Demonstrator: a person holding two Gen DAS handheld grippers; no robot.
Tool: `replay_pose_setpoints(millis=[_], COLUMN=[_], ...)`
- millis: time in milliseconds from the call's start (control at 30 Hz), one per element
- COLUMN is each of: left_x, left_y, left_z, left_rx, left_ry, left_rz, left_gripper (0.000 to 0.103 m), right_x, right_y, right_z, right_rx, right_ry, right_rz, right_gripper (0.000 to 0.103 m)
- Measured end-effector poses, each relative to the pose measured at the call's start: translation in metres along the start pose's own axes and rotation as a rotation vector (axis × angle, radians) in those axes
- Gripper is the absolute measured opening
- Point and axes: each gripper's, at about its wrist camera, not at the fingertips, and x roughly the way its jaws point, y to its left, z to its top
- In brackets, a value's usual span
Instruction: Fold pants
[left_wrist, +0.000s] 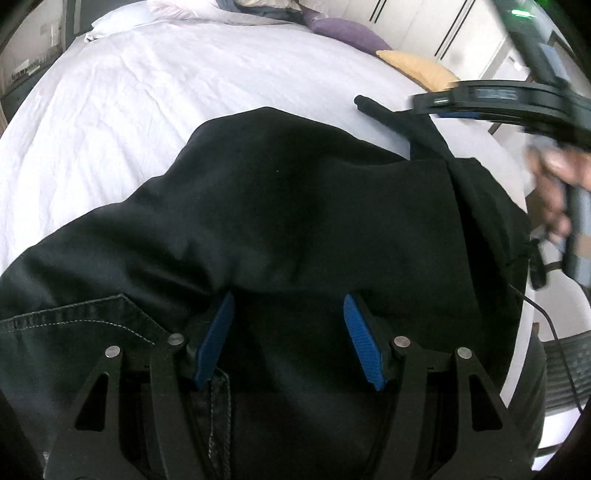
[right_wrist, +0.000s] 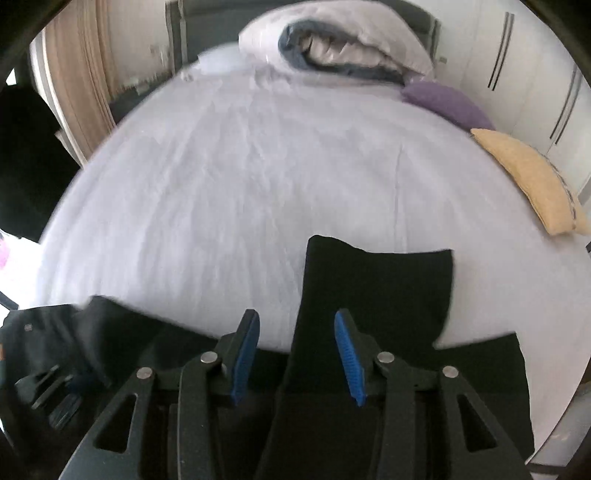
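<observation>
Black pants (left_wrist: 295, 206) lie bunched on the white bed (left_wrist: 147, 110), with a stitched pocket seam at the lower left. My left gripper (left_wrist: 288, 306) is open, its blue pads (left_wrist: 218, 336) low over the black cloth. In the right wrist view a pant leg end (right_wrist: 380, 288) lies flat on the sheet (right_wrist: 258, 177). My right gripper (right_wrist: 295, 325) is open just above the near part of that leg. The right gripper's body (left_wrist: 480, 96) and the hand holding it show at the upper right of the left wrist view. The left gripper shows blurred at the lower left of the right wrist view (right_wrist: 51, 391).
A purple cushion (right_wrist: 450, 103) and a yellow cushion (right_wrist: 535, 184) lie along the bed's right edge. A rolled duvet and pillow (right_wrist: 332, 48) sit at the head. White wardrobe doors (right_wrist: 517, 74) stand to the right. A cable (left_wrist: 554, 332) hangs at the bed's right side.
</observation>
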Motion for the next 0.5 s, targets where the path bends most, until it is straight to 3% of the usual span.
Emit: replay_pose_setpoints(millis=[167,300,400,500], left_x=[0.003,0.002,-0.005,-0.011], left_y=[0.008,0.012,0.018,0.03], left_z=[-0.008,-0.008,-0.01,-0.009], left_rx=[-0.025,-0.037,-0.056,-0.105], left_ry=[-0.015,-0.021,-0.026,-0.034], left_rz=[-0.035,-0.056,-0.086,-0.149], left_gripper=[0.06,0.06,0.06,0.06], right_x=[0.052,0.076,0.076,0.066], right_y=[-0.003,-0.011,-0.02,-0.035], right_z=[0.01,0.009,0.011,0.012], right_rx=[0.014,0.023,0.035,0.071], right_ry=[0.111,0.154,0.145,0.123], right_rz=[-0.121,-0.133,-0.102,-0.059], right_gripper=[0.05,0.047,0.018,0.009])
